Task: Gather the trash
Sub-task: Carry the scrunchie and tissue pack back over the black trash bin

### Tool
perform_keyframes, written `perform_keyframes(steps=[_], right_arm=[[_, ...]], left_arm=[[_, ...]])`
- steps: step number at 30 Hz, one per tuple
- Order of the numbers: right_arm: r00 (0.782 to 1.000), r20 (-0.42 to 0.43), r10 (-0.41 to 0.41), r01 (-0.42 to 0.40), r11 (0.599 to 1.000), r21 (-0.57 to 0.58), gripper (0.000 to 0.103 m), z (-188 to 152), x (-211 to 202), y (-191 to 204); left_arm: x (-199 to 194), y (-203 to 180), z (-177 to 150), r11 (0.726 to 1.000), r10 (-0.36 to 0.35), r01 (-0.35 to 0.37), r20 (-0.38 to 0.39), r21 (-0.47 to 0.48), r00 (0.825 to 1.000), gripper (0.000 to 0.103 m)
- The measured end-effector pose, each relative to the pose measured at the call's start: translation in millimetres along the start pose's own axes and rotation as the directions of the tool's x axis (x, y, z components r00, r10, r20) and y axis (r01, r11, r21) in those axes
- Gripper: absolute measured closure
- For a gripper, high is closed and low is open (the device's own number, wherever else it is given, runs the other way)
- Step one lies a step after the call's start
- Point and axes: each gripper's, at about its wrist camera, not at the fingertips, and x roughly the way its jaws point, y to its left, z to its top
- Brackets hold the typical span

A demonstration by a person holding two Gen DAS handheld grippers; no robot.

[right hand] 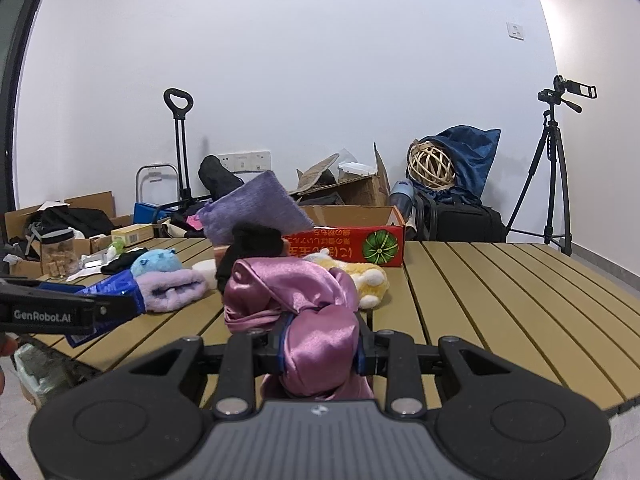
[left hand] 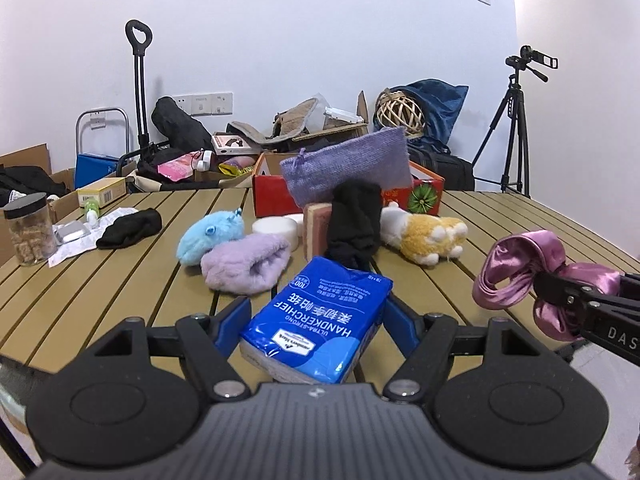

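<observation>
My left gripper (left hand: 316, 316) is shut on a blue handkerchief tissue pack (left hand: 320, 320), held above the slatted wooden table (left hand: 120, 264) near its front edge. The pack (right hand: 112, 292) and the left gripper (right hand: 100, 308) also show at the left of the right wrist view. My right gripper (right hand: 320, 344) is shut on a crumpled pink satin cloth (right hand: 296, 296), which bulges out above and below the blue pads. That cloth (left hand: 516, 272) and the right gripper (left hand: 560, 292) hang at the right of the left wrist view, over the table's right side.
Mid-table lie a blue plush (left hand: 212, 236), lilac fuzzy sock (left hand: 244, 264), black socks (left hand: 352, 224), white round (left hand: 280, 228), pink sponge (left hand: 316, 228), yellow-white plush (left hand: 428, 236), red box (left hand: 272, 192) and purple pouch (left hand: 348, 168). A jar (left hand: 28, 228) stands left. A tripod (left hand: 512, 128) stands right.
</observation>
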Motion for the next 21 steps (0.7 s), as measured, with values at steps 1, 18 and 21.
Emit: perform_keyframes(steps=[1,18,21], right_arm=[[1.0,-0.001,0.003,-0.003,1.0,0.002,0.075,-1,-4,1],[0.993,-0.113,0.028,-0.034,0.998,-0.048,0.075,-33,-62,32],[0.987,-0.159,0.032,-0.041,0.998,-0.053,0.075,-45,-68,35]], left_arm=[[-4,0,-1,1.0,-0.001,0.001,-0.004,0.0,1.0,0.03],[-67,16,-43,1.0,0.022,-0.021,-0.073,0.009,0.997,0.03],[-75,21,-53,1.0,0.027,-0.026,-0.09,0.007,0.996,0.03]])
